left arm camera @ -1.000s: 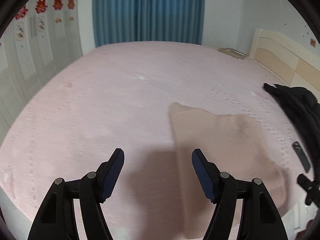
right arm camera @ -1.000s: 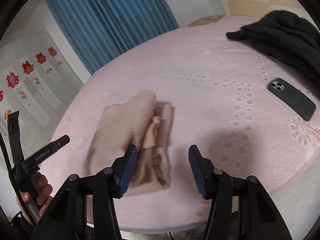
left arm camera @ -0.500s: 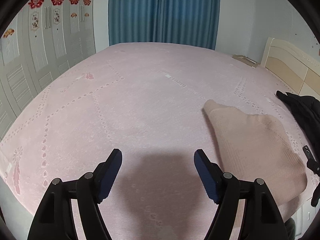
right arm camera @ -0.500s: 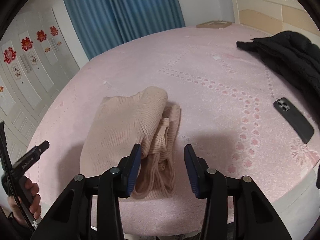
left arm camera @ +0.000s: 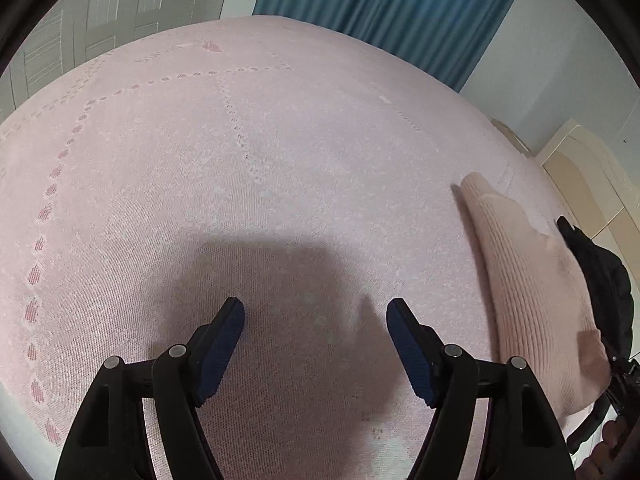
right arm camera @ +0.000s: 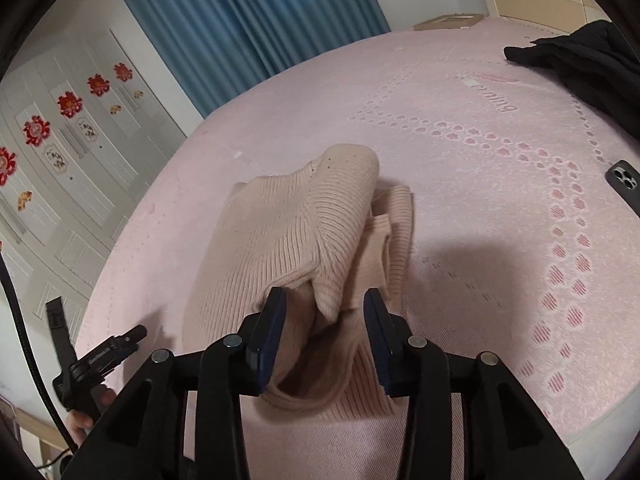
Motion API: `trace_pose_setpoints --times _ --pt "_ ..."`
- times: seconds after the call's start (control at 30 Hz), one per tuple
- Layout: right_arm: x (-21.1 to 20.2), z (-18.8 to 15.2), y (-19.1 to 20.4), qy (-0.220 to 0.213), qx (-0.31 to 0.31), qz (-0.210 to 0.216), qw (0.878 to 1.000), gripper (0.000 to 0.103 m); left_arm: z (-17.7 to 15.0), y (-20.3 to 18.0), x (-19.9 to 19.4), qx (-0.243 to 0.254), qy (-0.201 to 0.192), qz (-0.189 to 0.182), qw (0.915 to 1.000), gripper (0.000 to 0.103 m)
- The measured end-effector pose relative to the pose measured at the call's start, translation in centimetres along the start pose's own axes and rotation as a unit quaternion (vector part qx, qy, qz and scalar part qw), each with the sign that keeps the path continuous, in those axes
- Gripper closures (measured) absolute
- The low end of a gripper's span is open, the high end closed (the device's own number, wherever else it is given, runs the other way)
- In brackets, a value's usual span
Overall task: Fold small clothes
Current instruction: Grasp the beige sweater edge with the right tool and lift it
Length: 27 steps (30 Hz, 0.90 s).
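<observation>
A beige ribbed knit garment (right arm camera: 304,232) lies bunched and partly folded on the pink bed cover (right arm camera: 480,208). My right gripper (right arm camera: 325,312) is open, its jaws on either side of a raised fold at the garment's near edge, not closed on it. In the left wrist view the same garment (left arm camera: 528,288) lies at the far right. My left gripper (left arm camera: 316,320) is open and empty, low over bare bed cover (left arm camera: 240,168), well left of the garment.
A black jacket (right arm camera: 580,60) lies at the right of the bed, also seen in the left wrist view (left arm camera: 600,280). A dark phone (right arm camera: 626,184) lies near the right edge. Blue curtains (right arm camera: 248,20) and white wardrobe doors (right arm camera: 60,140) stand behind. A headboard (left arm camera: 592,168) is at the right.
My right gripper has moved forward and down onto the garment's near fold and its jaws have narrowed. My left gripper has swung left, away from the garment, and dropped closer to the bed.
</observation>
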State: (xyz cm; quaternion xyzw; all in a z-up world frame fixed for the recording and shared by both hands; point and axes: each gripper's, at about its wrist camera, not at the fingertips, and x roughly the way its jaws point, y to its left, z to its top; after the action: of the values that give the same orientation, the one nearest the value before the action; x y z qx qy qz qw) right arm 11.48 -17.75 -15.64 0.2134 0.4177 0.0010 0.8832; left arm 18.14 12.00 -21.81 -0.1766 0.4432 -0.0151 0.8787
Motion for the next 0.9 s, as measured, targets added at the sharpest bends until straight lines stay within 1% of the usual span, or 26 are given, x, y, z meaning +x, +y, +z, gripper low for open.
trace_pose_setpoints --times 0.07,0.13,0.17,0.23,0.3,0.37,0.4,0.43,0.47,0.5,0.53,0.57,0.6,0.67,0.7,0.73,0.77,0.8,0.83,0.9 --pt "0.1 0.2 0.2 -0.004 -0.001 0.005 1.0 0.063 0.1 -0.4 0.0 0.003 0.003 -0.01 0.9999 0.032" --pt "-0.6 0.2 0.6 -0.021 -0.013 -0.002 1.0 0.063 0.2 -0.6 -0.1 0.005 0.003 -0.014 0.9999 0.032" --pt "-1.3 0.1 0.7 -0.037 -0.021 -0.002 0.999 0.063 0.2 -0.8 0.0 0.006 0.002 -0.016 0.9998 0.032" --pt "-2.3 0.3 0.8 -0.056 -0.031 0.009 0.998 0.063 0.1 -1.0 -0.2 0.007 0.001 -0.025 0.9997 0.032" --pt "-2.3 0.5 1.1 -0.053 -0.04 0.018 0.998 0.06 -0.1 -1.6 -0.1 0.008 0.003 -0.034 0.9994 0.032" --pt "-1.3 0.8 1.5 -0.037 -0.049 0.009 0.998 0.058 -0.2 -2.3 -0.2 0.01 0.006 -0.045 0.9989 0.032" --pt "-0.4 0.8 1.7 -0.026 -0.053 0.0 0.998 0.058 -0.3 -2.7 -0.3 0.012 0.007 -0.05 0.9986 0.032" --pt "0.8 0.7 1.8 -0.011 -0.058 -0.026 0.998 0.058 -0.5 -3.1 -0.4 0.015 0.009 -0.056 0.9983 0.032" --pt "1.7 0.6 1.7 -0.004 -0.054 -0.053 0.997 0.068 -0.7 -3.6 -0.6 0.02 0.01 -0.064 0.9977 0.032" --pt "2.7 0.4 1.4 -0.002 -0.042 -0.071 0.997 0.076 -0.8 -4.0 -0.7 0.025 0.012 -0.07 0.9972 0.032" --pt "3.2 0.1 1.2 0.002 -0.038 -0.063 0.997 0.088 -1.0 -4.4 -0.9 0.03 0.012 -0.075 0.9966 0.032" --pt "3.3 0.1 1.2 0.0 -0.042 -0.059 0.997 0.089 -1.2 -4.8 -1.1 0.038 0.013 -0.08 0.996 0.032" --pt "2.8 0.0 1.5 -0.015 -0.057 -0.054 0.997 0.09 -1.3 -5.2 -1.2 0.046 0.014 -0.082 0.9955 0.032" --pt "0.5 -0.2 1.8 -0.059 -0.084 -0.017 0.995 0.092 -1.8 -5.9 -1.6 0.062 0.014 -0.09 0.9939 0.032" --pt "-0.8 -0.3 1.6 -0.08 -0.083 0.007 0.993 0.092 -1.9 -6.3 -1.8 0.07 0.014 -0.092 0.9931 0.032" --pt "-2.1 -0.4 0.8 -0.1 -0.068 0.034 0.992 0.092 -2.1 -6.6 -1.9 0.076 0.014 -0.092 0.9928 0.032" --pt "-2.4 -0.6 0.2 -0.103 -0.058 0.036 0.992 0.092 -2.0 -6.8 -1.9 0.082 0.014 -0.09 0.9924 0.032" --pt "-2.2 -0.8 -0.3 -0.099 -0.054 0.023 0.993 0.092 -2.1 -7.1 -2.0 0.088 0.014 -0.089 0.9921 0.032" --pt "-1.1 -1.2 -1.0 -0.078 -0.051 -0.005 0.996 0.092 -2.1 -7.4 -2.1 0.091 0.013 -0.087 0.9919 0.032" --pt "1.2 -1.8 -2.3 -0.027 -0.033 -0.031 0.999 0.091 -2.1 -8.2 -2.1 0.097 0.014 -0.084 0.9916 0.032"
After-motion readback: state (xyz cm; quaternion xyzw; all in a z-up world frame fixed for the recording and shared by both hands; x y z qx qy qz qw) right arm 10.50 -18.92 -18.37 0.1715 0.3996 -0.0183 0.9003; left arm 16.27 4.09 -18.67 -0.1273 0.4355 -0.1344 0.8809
